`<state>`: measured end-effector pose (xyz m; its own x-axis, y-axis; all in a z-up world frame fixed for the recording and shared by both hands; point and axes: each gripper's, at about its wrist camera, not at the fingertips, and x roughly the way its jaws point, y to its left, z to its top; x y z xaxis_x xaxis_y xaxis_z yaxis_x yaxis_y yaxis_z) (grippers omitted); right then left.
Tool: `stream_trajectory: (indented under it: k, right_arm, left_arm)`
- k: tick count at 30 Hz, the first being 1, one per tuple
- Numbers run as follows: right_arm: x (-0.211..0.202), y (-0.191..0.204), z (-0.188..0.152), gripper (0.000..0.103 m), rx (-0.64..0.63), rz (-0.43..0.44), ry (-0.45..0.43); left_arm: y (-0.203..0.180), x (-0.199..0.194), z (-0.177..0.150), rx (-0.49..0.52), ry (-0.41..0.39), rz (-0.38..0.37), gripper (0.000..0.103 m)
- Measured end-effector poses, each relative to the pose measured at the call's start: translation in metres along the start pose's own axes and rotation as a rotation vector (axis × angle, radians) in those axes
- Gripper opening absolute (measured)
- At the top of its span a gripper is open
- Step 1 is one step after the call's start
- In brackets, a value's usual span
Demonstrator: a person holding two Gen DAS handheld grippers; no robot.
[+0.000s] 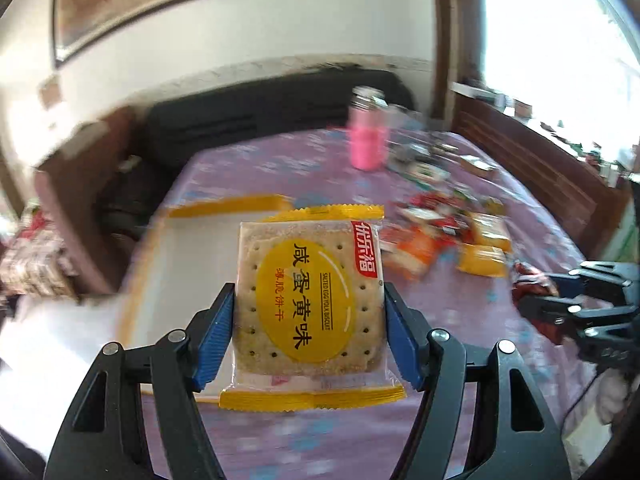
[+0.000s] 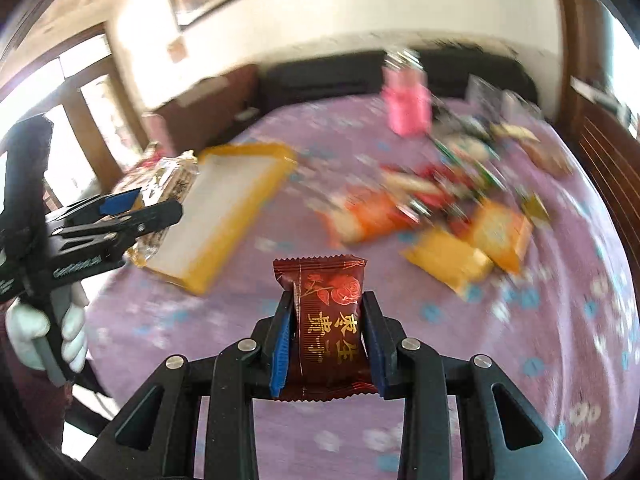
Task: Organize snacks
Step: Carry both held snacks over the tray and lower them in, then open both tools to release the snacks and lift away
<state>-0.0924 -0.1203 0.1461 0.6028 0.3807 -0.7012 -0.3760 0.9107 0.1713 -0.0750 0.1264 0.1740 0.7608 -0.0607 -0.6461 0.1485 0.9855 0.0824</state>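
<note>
My left gripper [image 1: 308,296] is shut on a salted egg yolk biscuit packet [image 1: 304,264], yellow with a clear window, held flat above the table. It hangs in front of a white tray with a yellow rim [image 1: 240,202]. My right gripper [image 2: 328,298] is shut on a dark red snack packet [image 2: 328,332] with a rose print, held upright over the purple cloth. The right wrist view shows the left gripper [image 2: 158,205] at the left, over the tray's near end [image 2: 256,192]. The right gripper [image 1: 536,292] appears at the right edge of the left wrist view.
A blurred pile of orange, yellow and red snack packets [image 2: 440,208] lies right of the tray. A pink bottle [image 2: 406,108] stands at the table's far side. A white-gloved hand [image 2: 44,328] holds the left gripper's handle. A black sofa [image 1: 260,112] sits behind the table.
</note>
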Motion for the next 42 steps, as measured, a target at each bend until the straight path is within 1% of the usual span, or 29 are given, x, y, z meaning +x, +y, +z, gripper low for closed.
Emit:
stream_trajectory:
  k: [3,5,6,9,10,12,14,15,16,19,21,24,27,31,33,37,42]
  right_arm:
    - [0.006,0.04,0.035,0.033,-0.037,0.103,-0.007]
    - [0.006,0.068,0.06,0.033,-0.065,0.151,-0.031]
    - [0.007,0.083,0.076,0.033,-0.073,0.191,-0.047]
    - [0.017,0.113,0.114,0.033,-0.041,0.315,-0.057]
    - [0.024,0.121,0.122,0.033,-0.026,0.339,-0.057]
    - [0.045,0.132,0.131,0.033,-0.001,0.357,-0.046]
    - [0.085,0.141,0.127,0.033,0.02,0.335,0.001]
    - [0.103,0.142,0.121,0.033,0.027,0.319,0.028]
    - [0.13,0.143,0.113,0.033,0.039,0.298,0.069]
    - [0.186,0.141,0.093,0.033,0.06,0.241,0.148]
    - [0.21,0.141,0.083,0.033,0.067,0.222,0.18]
    - [0.243,0.142,0.072,0.033,0.062,0.188,0.217]
    - [0.258,0.14,0.069,0.033,0.045,0.169,0.229]
    - [0.259,0.149,0.066,0.033,0.008,0.143,0.217]
    - [0.26,0.152,0.068,0.033,-0.008,0.129,0.213]
    - [0.263,0.154,0.065,0.033,-0.017,0.124,0.215]
    - [0.258,0.155,0.064,0.037,-0.014,0.11,0.197]
  left_arm:
    - [0.038,-0.022,0.013,0.009,-0.015,0.106,0.069]
    - [0.066,-0.033,0.02,0.003,-0.026,0.167,0.069]
    - [0.079,-0.038,0.024,-0.006,-0.028,0.192,0.069]
    - [0.114,-0.037,0.031,-0.023,-0.032,0.251,0.069]
    - [0.121,-0.034,0.03,-0.026,-0.029,0.266,0.069]
    - [0.135,-0.018,0.024,-0.043,-0.012,0.284,0.069]
    - [0.142,0.011,0.011,-0.086,0.031,0.265,0.069]
    - [0.147,0.027,0.002,-0.117,0.057,0.234,0.069]
    - [0.15,0.043,-0.006,-0.144,0.084,0.207,0.069]
    - [0.152,0.091,-0.029,-0.193,0.164,0.178,0.069]
    - [0.154,0.118,-0.044,-0.222,0.219,0.158,0.069]
    - [0.151,0.138,-0.058,-0.243,0.262,0.152,0.069]
    - [0.146,0.148,-0.063,-0.257,0.284,0.145,0.069]
    - [0.145,0.16,-0.063,-0.263,0.307,0.152,0.07]
    - [0.148,0.164,-0.065,-0.284,0.317,0.146,0.07]
    - [0.153,0.164,-0.062,-0.311,0.318,0.148,0.07]
    - [0.152,0.152,-0.06,-0.296,0.305,0.178,0.07]
